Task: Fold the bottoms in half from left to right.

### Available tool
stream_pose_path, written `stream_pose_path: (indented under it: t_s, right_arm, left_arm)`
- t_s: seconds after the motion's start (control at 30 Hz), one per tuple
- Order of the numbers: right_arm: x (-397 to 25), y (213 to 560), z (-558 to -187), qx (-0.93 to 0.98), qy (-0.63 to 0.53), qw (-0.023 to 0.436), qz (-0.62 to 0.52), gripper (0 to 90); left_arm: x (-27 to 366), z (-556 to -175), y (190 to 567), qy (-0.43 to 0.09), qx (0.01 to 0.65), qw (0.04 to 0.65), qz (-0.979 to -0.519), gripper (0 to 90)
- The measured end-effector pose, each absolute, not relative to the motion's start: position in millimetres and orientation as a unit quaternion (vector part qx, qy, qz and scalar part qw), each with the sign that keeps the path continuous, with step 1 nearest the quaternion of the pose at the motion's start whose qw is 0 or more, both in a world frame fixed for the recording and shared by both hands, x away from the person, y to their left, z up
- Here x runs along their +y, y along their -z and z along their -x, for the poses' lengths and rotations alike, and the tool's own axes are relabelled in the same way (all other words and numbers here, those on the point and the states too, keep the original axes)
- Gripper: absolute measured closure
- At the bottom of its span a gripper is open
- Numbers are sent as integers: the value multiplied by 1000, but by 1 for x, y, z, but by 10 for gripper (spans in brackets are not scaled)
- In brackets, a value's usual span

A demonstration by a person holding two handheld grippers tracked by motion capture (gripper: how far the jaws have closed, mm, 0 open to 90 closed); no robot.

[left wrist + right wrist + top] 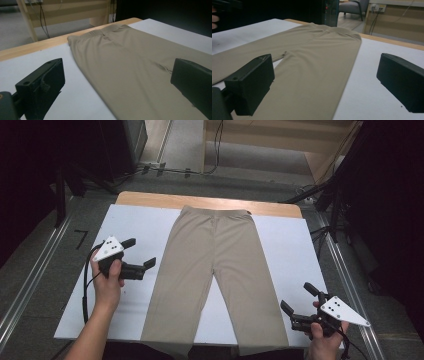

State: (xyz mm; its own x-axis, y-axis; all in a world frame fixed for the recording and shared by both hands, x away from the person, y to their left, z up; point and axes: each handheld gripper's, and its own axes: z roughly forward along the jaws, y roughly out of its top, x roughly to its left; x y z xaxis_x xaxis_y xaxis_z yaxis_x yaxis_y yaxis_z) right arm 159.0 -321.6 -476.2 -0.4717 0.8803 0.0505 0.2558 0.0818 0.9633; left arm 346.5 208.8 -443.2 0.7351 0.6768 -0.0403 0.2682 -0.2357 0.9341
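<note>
A pair of beige trousers (212, 265) lies flat on the white table cover (135, 227), waistband at the far side, legs running toward the near edge. My left gripper (139, 253) is held above the cover just left of the trousers' left leg, jaws wide apart and empty. In the left gripper view the trousers (130, 67) stretch between the jaws. My right gripper (298, 298) hovers at the near right, beside the right leg's outer edge, also open and empty. The right gripper view shows the trousers (312, 65) from the hem side.
The wooden table edge (150, 199) shows beyond the white cover. Metal rails (30, 280) run along both sides of the table. Cables lie on the floor (220, 172) at the back. Bare white cover (295, 250) lies right of the trousers.
</note>
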Motion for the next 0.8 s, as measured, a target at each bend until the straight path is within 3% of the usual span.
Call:
stream_pose_path:
  t_s: [0.1, 0.27, 0.5, 0.57, 0.8]
  right_arm:
    - [-318, 476, -158, 680, -530, 289, -416, 1]
    - [-314, 476, -157, 687, -532, 280, -409, 1]
    - [-310, 476, -155, 691, -529, 279, -405, 1]
    - [-310, 477, -155, 694, -525, 278, -407, 1]
    - [-309, 478, -158, 688, -540, 256, -412, 2]
  left_arm:
    - [198, -367, 445, -184, 314, 530, -766, 6]
    - [180, -402, 446, -174, 330, 514, -772, 123]
    - [156, -450, 445, -163, 353, 491, -779, 210]
    - [146, -466, 447, -168, 365, 479, -780, 311]
    - [118, -513, 453, -154, 378, 443, -798, 405]
